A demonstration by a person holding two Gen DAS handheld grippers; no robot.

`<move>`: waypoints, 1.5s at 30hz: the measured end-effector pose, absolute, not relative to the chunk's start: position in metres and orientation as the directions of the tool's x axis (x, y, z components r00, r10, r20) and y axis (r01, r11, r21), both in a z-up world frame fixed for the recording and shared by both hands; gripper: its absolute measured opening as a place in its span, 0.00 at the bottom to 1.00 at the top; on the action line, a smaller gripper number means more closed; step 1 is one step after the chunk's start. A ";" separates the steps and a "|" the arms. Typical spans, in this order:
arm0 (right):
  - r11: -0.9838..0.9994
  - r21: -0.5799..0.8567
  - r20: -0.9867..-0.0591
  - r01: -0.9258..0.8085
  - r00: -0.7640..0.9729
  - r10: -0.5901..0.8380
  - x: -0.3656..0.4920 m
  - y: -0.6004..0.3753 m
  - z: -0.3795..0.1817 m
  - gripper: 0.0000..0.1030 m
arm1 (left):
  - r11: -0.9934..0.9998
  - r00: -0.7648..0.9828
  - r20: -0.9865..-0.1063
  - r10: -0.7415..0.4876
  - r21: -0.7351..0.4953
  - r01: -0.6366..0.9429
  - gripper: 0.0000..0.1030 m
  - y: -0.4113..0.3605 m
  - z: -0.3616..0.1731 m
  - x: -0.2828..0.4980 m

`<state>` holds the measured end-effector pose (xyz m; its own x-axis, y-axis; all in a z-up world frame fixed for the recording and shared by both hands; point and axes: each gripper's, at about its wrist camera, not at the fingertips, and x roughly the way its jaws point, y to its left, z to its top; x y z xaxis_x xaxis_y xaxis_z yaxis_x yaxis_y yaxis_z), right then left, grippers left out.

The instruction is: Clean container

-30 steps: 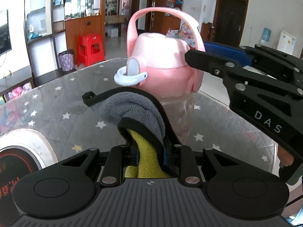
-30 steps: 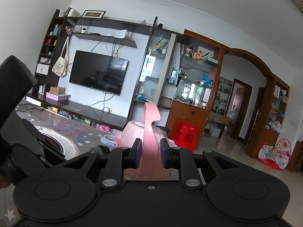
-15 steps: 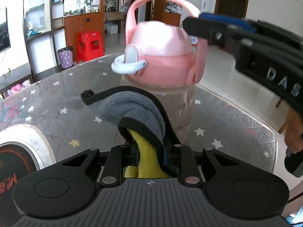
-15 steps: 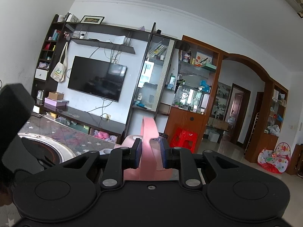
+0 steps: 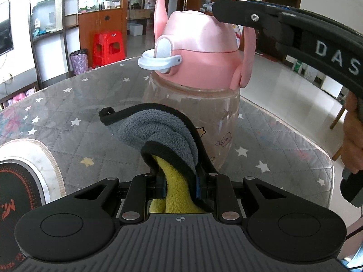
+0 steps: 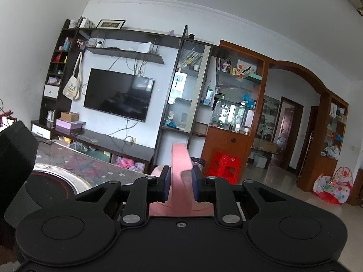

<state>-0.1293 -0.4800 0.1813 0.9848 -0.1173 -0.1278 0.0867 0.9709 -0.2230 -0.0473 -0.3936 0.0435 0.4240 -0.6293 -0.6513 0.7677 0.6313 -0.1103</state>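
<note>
A clear bottle [image 5: 204, 117] with a pink lid [image 5: 204, 43], a white spout ring and a pink carry handle [image 5: 248, 52] is upright over the table, just beyond my left gripper. My left gripper [image 5: 179, 181] is shut on a grey and yellow cloth [image 5: 154, 131] with black trim, which bulges toward the bottle's wall. My right gripper [image 6: 180, 181] comes in from the right at the top of the handle [image 6: 180, 158]. Its jaws are closing, and the pads sit against the handle's sides. Whether the bottle's base rests on the table is hidden by the cloth.
The table [image 5: 68, 104] has a grey quilted cover with stars. A round induction cooker [image 5: 15, 181] is set into it at the left. A person's hand [image 5: 354, 136] holds the right gripper's grip. A red stool [image 5: 109, 47] and cabinets stand behind.
The bottle has come nearer and higher in the left wrist view, carried along with the right gripper. The cloth stays pinched in the left gripper.
</note>
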 end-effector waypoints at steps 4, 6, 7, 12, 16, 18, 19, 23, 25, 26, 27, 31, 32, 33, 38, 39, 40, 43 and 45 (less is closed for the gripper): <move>0.979 -0.190 -0.126 0.078 0.987 -0.103 -0.128 -0.486 0.181 0.16 | 0.646 0.438 -0.648 -0.623 -0.110 0.756 0.21 -0.386 0.045 -0.047; 0.982 -0.175 -0.119 0.070 0.989 -0.092 -0.128 -0.489 0.181 0.15 | 0.655 0.448 -0.647 -0.617 -0.105 0.748 0.21 -0.381 0.046 -0.048; 0.983 -0.173 -0.116 0.063 0.990 -0.084 -0.129 -0.489 0.182 0.15 | 0.658 0.452 -0.647 -0.614 -0.104 0.746 0.21 -0.379 0.046 -0.048; 0.984 -0.176 -0.107 0.037 0.993 -0.057 -0.131 -0.487 0.183 0.14 | 0.688 0.478 -0.649 -0.592 -0.098 0.720 0.21 -0.363 0.046 -0.049; 0.985 -0.175 -0.103 0.013 0.994 -0.031 -0.132 -0.482 0.184 0.14 | 0.705 0.494 -0.648 -0.580 -0.096 0.702 0.21 -0.351 0.047 -0.050; 0.984 -0.177 -0.100 0.000 0.995 -0.018 -0.133 -0.477 0.185 0.14 | 0.719 0.506 -0.646 -0.571 -0.096 0.689 0.21 -0.342 0.048 -0.051; 0.984 -0.178 -0.097 -0.009 0.995 -0.009 -0.133 -0.474 0.186 0.14 | 0.724 0.510 -0.645 -0.569 -0.098 0.683 0.21 -0.339 0.049 -0.051; 0.983 -0.180 -0.092 -0.032 0.996 0.016 -0.133 -0.466 0.188 0.14 | 0.748 0.539 -0.636 -0.552 -0.090 0.658 0.21 -0.320 0.053 -0.054; 0.983 -0.177 -0.090 -0.053 0.995 0.038 -0.131 -0.460 0.190 0.14 | 0.763 0.555 -0.633 -0.540 -0.089 0.641 0.21 -0.310 0.055 -0.056; 0.983 -0.174 -0.090 -0.063 0.995 0.048 -0.130 -0.456 0.191 0.15 | 0.772 0.563 -0.632 -0.532 -0.089 0.630 0.21 -0.304 0.057 -0.056; 0.982 -0.173 -0.090 -0.072 0.994 0.057 -0.129 -0.453 0.191 0.15 | 0.780 0.571 -0.631 -0.525 -0.089 0.619 0.21 -0.299 0.057 -0.057; 0.979 -0.169 -0.088 -0.112 0.991 0.098 -0.129 -0.437 0.190 0.15 | 0.805 0.595 -0.629 -0.500 -0.084 0.588 0.21 -0.281 0.060 -0.059; 0.978 -0.168 -0.087 -0.124 0.990 0.110 -0.129 -0.432 0.190 0.15 | 0.814 0.604 -0.629 -0.489 -0.081 0.575 0.21 -0.274 0.061 -0.060; 0.977 -0.168 -0.087 -0.133 0.989 0.119 -0.130 -0.429 0.190 0.15 | 0.822 0.612 -0.627 -0.482 -0.080 0.564 0.21 -0.270 0.063 -0.060; 0.969 -0.152 -0.089 -0.194 0.979 0.182 -0.131 -0.411 0.194 0.15 | 0.844 0.632 -0.627 -0.456 -0.080 0.530 0.21 -0.253 0.066 -0.062; 0.966 -0.146 -0.092 -0.215 0.975 0.203 -0.130 -0.407 0.196 0.15 | 0.847 0.635 -0.626 -0.452 -0.079 0.525 0.21 -0.250 0.066 -0.063; 0.961 -0.142 -0.096 -0.237 0.970 0.225 -0.130 -0.403 0.198 0.15 | 0.849 0.636 -0.626 -0.451 -0.079 0.523 0.21 -0.249 0.066 -0.063; 0.951 -0.141 -0.092 -0.275 0.960 0.264 -0.133 -0.401 0.204 0.15 | 0.862 0.650 -0.626 -0.431 -0.073 0.501 0.21 -0.239 0.068 -0.069; 0.939 -0.129 -0.087 -0.318 0.947 0.308 -0.135 -0.398 0.205 0.15 | 0.869 0.654 -0.629 -0.419 -0.071 0.489 0.21 -0.234 0.068 -0.070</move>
